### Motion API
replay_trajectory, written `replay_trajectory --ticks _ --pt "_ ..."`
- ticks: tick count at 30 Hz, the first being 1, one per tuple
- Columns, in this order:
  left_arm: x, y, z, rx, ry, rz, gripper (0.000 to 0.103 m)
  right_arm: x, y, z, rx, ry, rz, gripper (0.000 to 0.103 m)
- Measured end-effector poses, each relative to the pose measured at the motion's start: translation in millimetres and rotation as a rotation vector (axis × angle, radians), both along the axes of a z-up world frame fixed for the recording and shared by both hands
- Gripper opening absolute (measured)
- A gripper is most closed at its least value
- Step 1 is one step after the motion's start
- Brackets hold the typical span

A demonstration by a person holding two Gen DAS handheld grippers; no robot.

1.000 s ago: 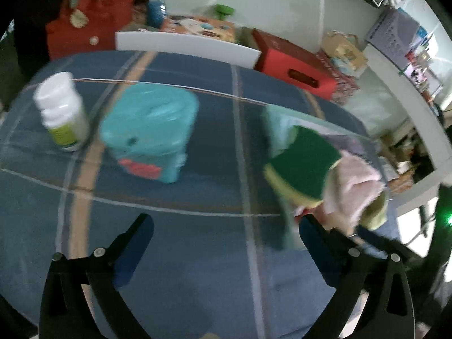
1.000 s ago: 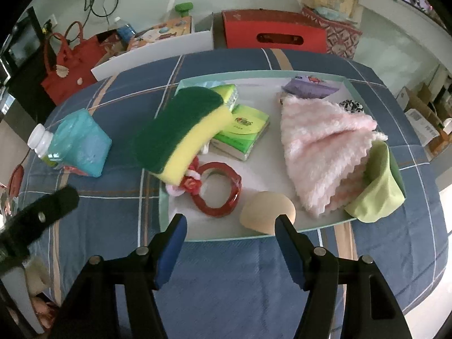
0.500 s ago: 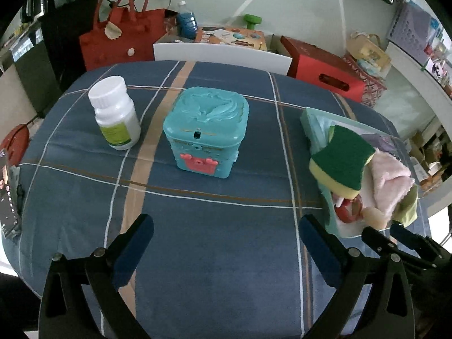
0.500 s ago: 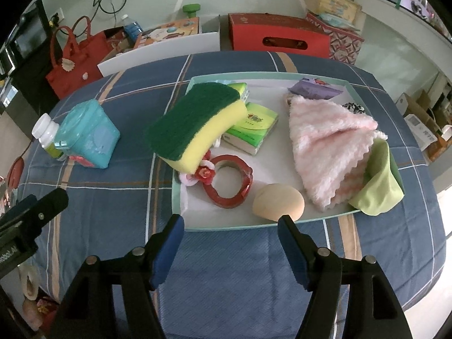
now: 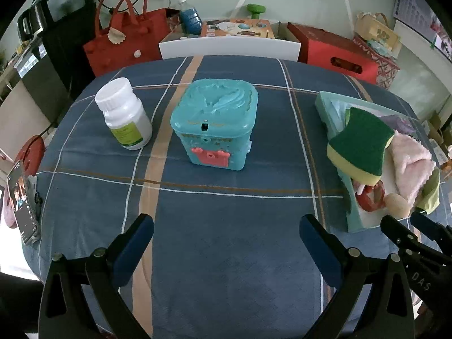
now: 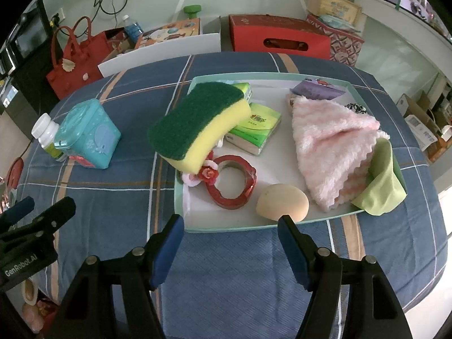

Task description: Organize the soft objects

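A pale green tray (image 6: 180, 214) lies on the blue checked tablecloth. In it a green and yellow sponge (image 6: 197, 125) leans over green tissue packs (image 6: 255, 125), beside a red ring (image 6: 233, 182), a beige egg-shaped puff (image 6: 282, 202), a pink fluffy cloth (image 6: 330, 147) and a light green cloth (image 6: 381, 180). My right gripper (image 6: 230, 230) hovers open just in front of the tray's near rim, nothing between its fingers. My left gripper (image 5: 226, 228) stands open over bare cloth, in front of a teal box (image 5: 216, 123). The sponge (image 5: 360, 147) and tray (image 5: 325, 107) lie to its right.
A white pill bottle (image 5: 124, 113) stands left of the teal box. Beyond the table are a white chair back (image 5: 228, 49), a red handbag (image 5: 124, 36) and a red box (image 5: 333, 50). A phone (image 5: 21, 200) lies at the table's left edge.
The left wrist view has swung from the tray side toward the teal box and bottle, and its blur has cleared. The right gripper stays in front of the tray, barely moved.
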State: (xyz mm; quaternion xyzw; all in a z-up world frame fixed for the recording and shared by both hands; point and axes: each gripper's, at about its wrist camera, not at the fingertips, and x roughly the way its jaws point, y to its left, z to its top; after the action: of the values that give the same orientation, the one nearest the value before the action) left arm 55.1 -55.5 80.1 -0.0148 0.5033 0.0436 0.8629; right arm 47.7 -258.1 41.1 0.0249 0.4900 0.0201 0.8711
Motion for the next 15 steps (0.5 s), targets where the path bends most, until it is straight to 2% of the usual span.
replay_trajectory --ticks 15 --pt "3.6 -2.5 -5.7 0.017 0.032 -0.006 0.102 1.9 2.8 -3.8 -0.001 -0.008 0.005 0.072"
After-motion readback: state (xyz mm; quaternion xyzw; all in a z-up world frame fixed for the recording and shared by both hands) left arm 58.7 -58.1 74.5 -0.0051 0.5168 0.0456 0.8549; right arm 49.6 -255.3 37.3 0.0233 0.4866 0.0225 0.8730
